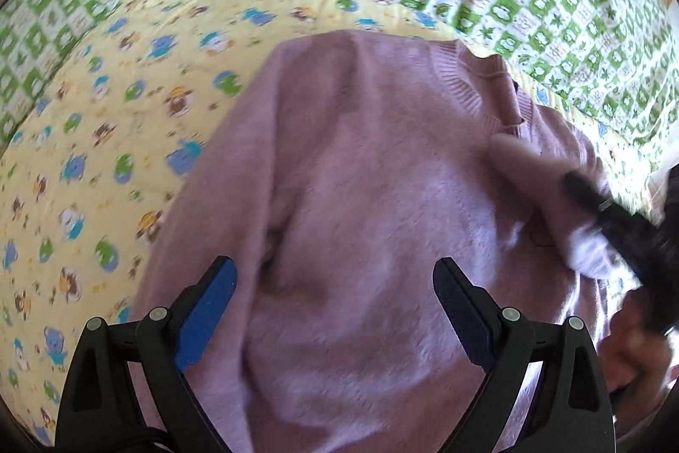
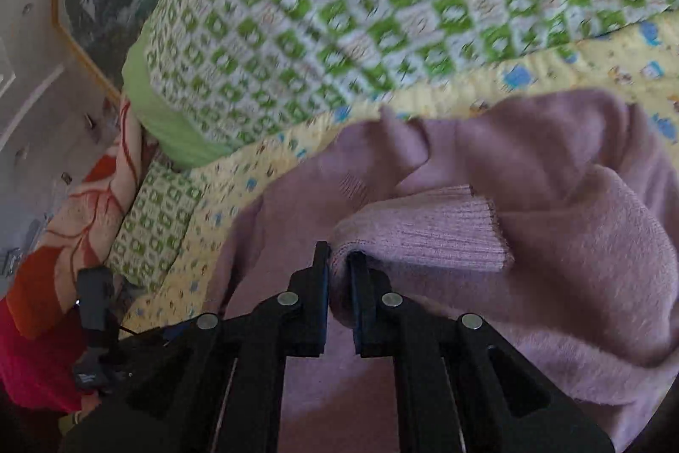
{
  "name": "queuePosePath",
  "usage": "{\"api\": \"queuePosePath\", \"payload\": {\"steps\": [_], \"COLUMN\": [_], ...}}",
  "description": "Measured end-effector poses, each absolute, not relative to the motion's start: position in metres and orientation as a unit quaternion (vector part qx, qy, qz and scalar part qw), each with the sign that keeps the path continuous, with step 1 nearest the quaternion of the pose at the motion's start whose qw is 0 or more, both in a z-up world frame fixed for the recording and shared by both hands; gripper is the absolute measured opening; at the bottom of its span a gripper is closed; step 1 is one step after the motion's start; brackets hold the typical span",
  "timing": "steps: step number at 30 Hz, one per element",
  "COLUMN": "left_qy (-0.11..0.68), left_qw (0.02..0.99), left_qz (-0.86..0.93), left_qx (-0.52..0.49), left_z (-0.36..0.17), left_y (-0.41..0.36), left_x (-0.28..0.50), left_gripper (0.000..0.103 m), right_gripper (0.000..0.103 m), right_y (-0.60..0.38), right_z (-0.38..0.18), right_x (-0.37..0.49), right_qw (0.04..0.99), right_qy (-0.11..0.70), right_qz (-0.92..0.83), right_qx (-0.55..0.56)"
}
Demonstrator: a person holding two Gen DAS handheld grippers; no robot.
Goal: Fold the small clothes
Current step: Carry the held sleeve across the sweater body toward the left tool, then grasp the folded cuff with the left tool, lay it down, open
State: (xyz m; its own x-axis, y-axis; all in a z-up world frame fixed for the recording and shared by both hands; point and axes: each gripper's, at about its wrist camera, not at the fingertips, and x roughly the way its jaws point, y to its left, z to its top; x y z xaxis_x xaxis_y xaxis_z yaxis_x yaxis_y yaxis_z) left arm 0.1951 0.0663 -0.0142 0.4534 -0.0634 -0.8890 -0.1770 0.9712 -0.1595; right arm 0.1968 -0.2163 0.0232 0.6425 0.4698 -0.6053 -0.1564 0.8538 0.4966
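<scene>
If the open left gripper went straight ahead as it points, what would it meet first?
Probably the fuzzy lilac knit sweater lying between the left gripper's open fingers on the yellow cartoon-print quilt; depth is unclear.

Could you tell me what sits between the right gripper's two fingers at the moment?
In the right wrist view, the right gripper is pinched on the ribbed cuff of the pink sweater; only that fabric fills the gap.

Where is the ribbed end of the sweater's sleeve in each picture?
Left wrist view: the ribbed sleeve end is at the right, over the purple sweater, pinched by the right gripper coming in from the right edge.
Right wrist view: the ribbed sleeve end is in the middle, clamped between the right gripper's fingers.
Shared landmark: the yellow cartoon blanket under the sweater.
</scene>
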Motion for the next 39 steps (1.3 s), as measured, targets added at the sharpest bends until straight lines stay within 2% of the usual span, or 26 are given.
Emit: {"api": "queuePosePath", "payload": {"steps": [2, 4, 6, 7, 8, 15, 23, 24, 25, 26, 29, 32, 35, 37, 39], "left_qy": [0.524, 0.526, 0.531, 0.534, 0.536, 0.549, 0.563, 0.564, 0.567, 0.578, 0.551, 0.483, 0.497, 0.541, 0.548], "left_qw": [0.84, 0.837, 0.831, 0.829, 0.827, 0.826, 0.826, 0.825, 0.823, 0.815, 0.829, 0.861, 0.851, 0.817, 0.806], "left_qz": [0.029, 0.025, 0.016, 0.013, 0.009, -0.043, -0.023, -0.019, -0.025, -0.034, -0.051, -0.059, -0.044, -0.025, -0.017], "left_qx": [-0.135, -0.149, -0.163, -0.166, -0.168, -0.123, 0.027, 0.037, 0.033, 0.011, -0.077, -0.144, -0.162, -0.198, -0.223], "left_z": [-0.014, -0.016, -0.019, -0.021, -0.022, -0.032, -0.063, -0.068, -0.07, -0.071, -0.042, -0.002, -0.022, -0.052, -0.064], "left_y": [0.074, 0.074, 0.073, 0.07, 0.066, 0.002, -0.094, -0.098, -0.097, -0.092, -0.059, -0.016, 0.012, 0.034, 0.048], "left_x": [0.19, 0.194, 0.199, 0.202, 0.204, 0.231, 0.277, 0.282, 0.285, 0.288, 0.28, 0.251, 0.242, 0.246, 0.25], "left_gripper": [0.094, 0.094, 0.094, 0.094, 0.094, 0.094, 0.093, 0.072, 0.027, 0.016, 0.012, 0.013, 0.024, 0.039, 0.043], "right_gripper": [0.01, 0.016, 0.048, 0.072, 0.075, 0.075, 0.075, 0.075, 0.075, 0.075, 0.075, 0.075, 0.075, 0.075, 0.075], "right_y": [-0.188, -0.171, -0.169, -0.171, -0.175, -0.236, -0.313, -0.319, -0.324, -0.327, -0.336, -0.337, -0.338, -0.338, -0.336], "right_z": [0.005, -0.014, -0.03, -0.035, -0.034, -0.003, 0.015, 0.014, 0.014, 0.014, 0.018, 0.023, 0.024, 0.02, 0.015], "right_x": [0.201, 0.204, 0.2, 0.196, 0.19, 0.152, 0.109, 0.105, 0.102, 0.1, 0.093, 0.091, 0.092, 0.094, 0.097], "right_qw": [0.872, 0.853, 0.83, 0.819, 0.814, 0.849, 0.876, 0.875, 0.875, 0.875, 0.879, 0.885, 0.887, 0.885, 0.882], "right_qy": [0.407, 0.442, 0.476, 0.486, 0.484, 0.425, 0.389, 0.389, 0.387, 0.385, 0.374, 0.361, 0.359, 0.364, 0.372], "right_qz": [0.196, 0.208, 0.215, 0.221, 0.228, 0.185, 0.063, 0.051, 0.042, 0.036, 0.019, 0.011, 0.006, 0.004, 0.003], "right_qx": [0.187, 0.185, 0.198, 0.211, 0.225, 0.254, 0.278, 0.282, 0.287, 0.29, 0.294, 0.294, 0.292, 0.289, 0.289]}}
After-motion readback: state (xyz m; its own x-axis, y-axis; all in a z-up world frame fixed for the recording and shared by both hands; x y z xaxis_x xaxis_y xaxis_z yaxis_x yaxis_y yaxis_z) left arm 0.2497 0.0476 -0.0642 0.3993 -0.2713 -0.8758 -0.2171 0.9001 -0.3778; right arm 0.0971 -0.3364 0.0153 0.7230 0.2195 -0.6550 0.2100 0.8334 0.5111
